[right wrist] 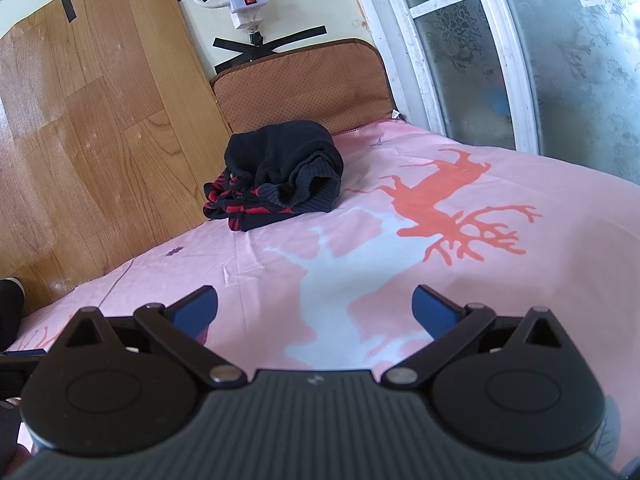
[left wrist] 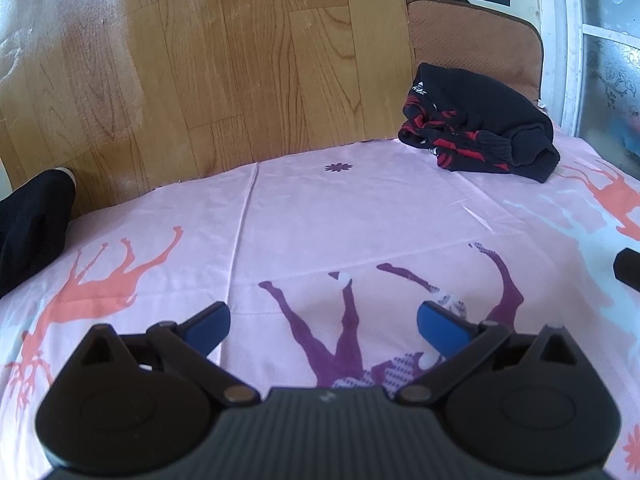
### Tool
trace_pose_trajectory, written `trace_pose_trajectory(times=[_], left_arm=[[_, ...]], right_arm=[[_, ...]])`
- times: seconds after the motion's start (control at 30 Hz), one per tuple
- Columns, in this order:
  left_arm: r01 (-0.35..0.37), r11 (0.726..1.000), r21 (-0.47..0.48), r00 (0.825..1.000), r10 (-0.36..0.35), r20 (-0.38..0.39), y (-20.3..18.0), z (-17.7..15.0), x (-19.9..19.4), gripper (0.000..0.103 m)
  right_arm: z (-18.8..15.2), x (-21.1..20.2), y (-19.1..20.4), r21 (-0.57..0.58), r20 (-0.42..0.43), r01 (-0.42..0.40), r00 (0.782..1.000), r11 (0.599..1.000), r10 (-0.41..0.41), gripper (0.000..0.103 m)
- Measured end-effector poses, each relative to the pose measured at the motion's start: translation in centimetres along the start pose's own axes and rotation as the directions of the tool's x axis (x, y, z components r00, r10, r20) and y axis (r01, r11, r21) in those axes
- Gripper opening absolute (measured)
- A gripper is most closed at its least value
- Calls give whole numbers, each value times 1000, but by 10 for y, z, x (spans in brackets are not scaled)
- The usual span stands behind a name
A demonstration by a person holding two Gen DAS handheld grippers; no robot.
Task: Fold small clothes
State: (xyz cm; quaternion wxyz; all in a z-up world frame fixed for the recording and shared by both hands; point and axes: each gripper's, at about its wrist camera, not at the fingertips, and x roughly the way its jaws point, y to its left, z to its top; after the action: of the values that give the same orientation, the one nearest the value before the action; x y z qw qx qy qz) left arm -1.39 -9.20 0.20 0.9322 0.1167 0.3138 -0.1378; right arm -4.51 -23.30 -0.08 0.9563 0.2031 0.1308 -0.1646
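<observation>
Clothes, a black and red bundle, lie near the far edge of the bed, well apart from the left gripper and right gripper, both with fingers open and empty, so I judge each should reach one separate edge before closing.

Ahead of me a black knitted garment with red patterning lies bundled in a heap at the bed's far edge.

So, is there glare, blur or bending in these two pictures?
Left wrist view: pale glare washes the wooden panel at upper left, and the sheet edge bows from the fisheye. Right wrist view: the window frame curves; the dark garment stays sharp.
</observation>
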Motion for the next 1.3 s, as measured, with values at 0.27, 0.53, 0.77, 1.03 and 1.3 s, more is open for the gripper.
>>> trace_pose_trajectory(times=[0.27,0.53,0.77,1.03,1.3], left_arm=[[-12,1000,-5,1000,12,11,0,0,-1,103],[-29,1000,-3,999,29,14,-1,1,-1,103],[-38,999,11,999,37,10,-2,0,0,103],[-42,999,27,999,42,6,-2,-1,1,103],[-24,999,23,1000,24,-1,-1,-1,-1,103]], right_arm=[[0,0,0,0,0,0,1000,1000,0,103],[0,0,-1,2,1,-1,1000,1000,1,103],[0,-3,1,1,8,3,1000,1000,-3,103],[-1,-4,4,-12,12,2,1000,1000,-2,103],[-1,-5,7,-12,5,-10,1000,1000,10,103]])
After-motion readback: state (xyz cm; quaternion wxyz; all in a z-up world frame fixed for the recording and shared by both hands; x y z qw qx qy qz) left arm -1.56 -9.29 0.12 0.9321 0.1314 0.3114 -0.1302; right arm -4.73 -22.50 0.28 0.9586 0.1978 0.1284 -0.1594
